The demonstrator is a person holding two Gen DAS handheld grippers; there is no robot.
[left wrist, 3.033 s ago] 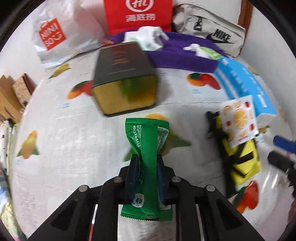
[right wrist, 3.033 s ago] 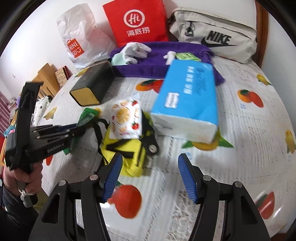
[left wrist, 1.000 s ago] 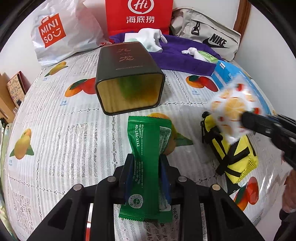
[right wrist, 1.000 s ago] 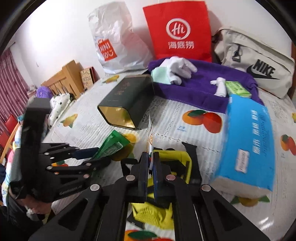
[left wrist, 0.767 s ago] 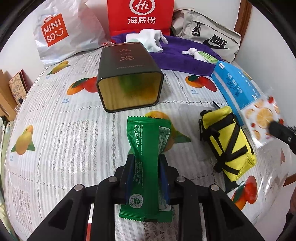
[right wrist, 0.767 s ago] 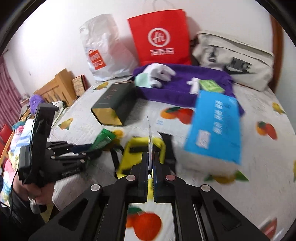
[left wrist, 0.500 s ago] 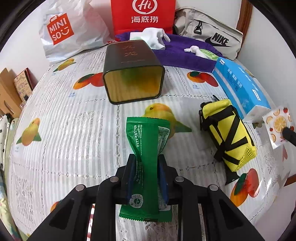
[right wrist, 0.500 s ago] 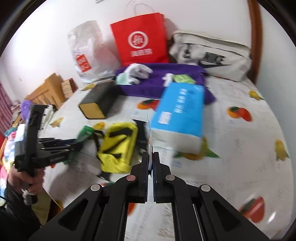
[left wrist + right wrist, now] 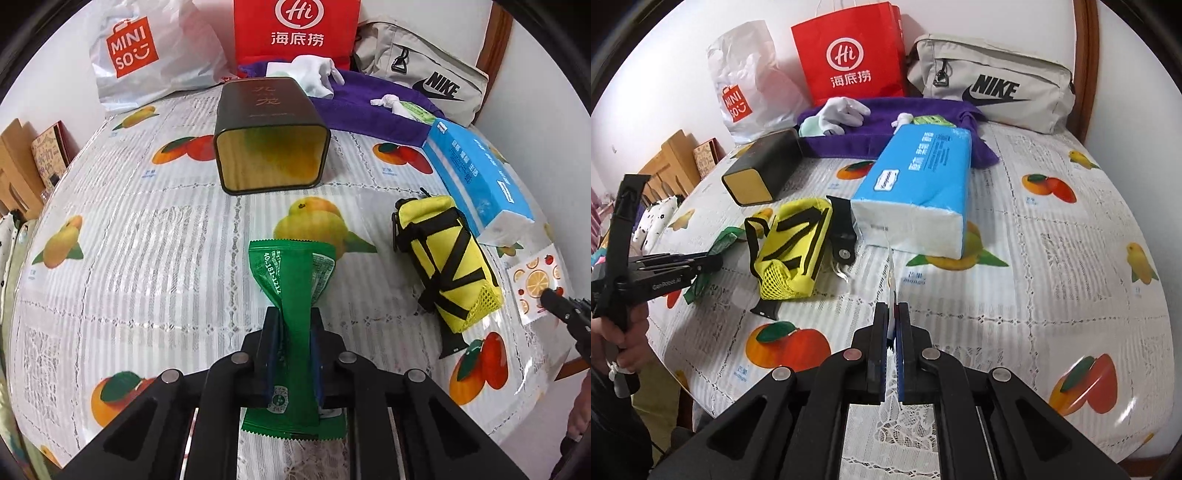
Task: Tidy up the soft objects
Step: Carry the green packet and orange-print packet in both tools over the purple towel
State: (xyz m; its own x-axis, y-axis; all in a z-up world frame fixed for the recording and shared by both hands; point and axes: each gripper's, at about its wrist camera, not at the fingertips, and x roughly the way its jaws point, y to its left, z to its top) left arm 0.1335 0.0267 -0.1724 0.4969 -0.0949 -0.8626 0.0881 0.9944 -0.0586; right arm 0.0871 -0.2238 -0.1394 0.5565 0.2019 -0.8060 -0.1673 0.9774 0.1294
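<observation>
The left gripper (image 9: 293, 332) pinches a green sachet (image 9: 293, 314) at its narrow waist; the fingers (image 9: 271, 347) press in on both sides of it. The sachet is held above the table (image 9: 147, 258), with its long axis running along the fingers, its far serrated end pointing toward the open mouth of a dark tin (image 9: 271, 147), and its near end hanging below the grip. The printed code "40-181-1212" is legible along the sachet. The tin lies on its side with its gold interior facing the left wrist camera; the characters on its upper face are too small to read reliably. The right gripper (image 9: 894, 325) has its fingers pressed together on a fruit-print packet (image 9: 892, 280), gripped at one edge. In the right wrist view the packet appears edge-on, with its long axis extending forward from the fingertips toward a blue tissue pack (image 9: 923, 184); in the left wrist view its flat face shows orange slices. A yellow pouch (image 9: 792, 243) with black straps lies just beside the tissue pack. At the rear of the table stand a white "MINISO" bag (image 9: 147, 55), a red "Hi" bag (image 9: 295, 29) with Chinese characters, and a beige "NIKE" bag (image 9: 990, 88).
</observation>
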